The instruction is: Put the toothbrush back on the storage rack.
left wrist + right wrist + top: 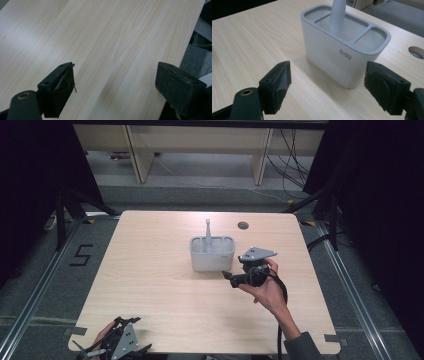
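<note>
A white holder (pixel 212 254) with a grey rim and three compartments stands near the table's middle. A grey handle (pixel 208 233) rises upright from its middle compartment. In the right gripper view the holder (pixel 337 53) reads "bdo" and the handle (pixel 337 15) runs out of the top. My right gripper (pixel 229 277) is held just right of and in front of the holder, jaws pointing left toward it. Those jaws (pixel 325 90) stand wide open with only bare table between them, short of the holder. My left gripper (pixel 92 351) rests at the front left edge, open over bare wood (pixel 112 90).
The light wood table (pixel 150 285) has a round cable hole (pixel 243 225) behind the holder. Dark floor with metal rails surrounds it, and desk legs and cables stand at the back. The table's right edge (pixel 190 42) runs close to my left gripper's right jaw.
</note>
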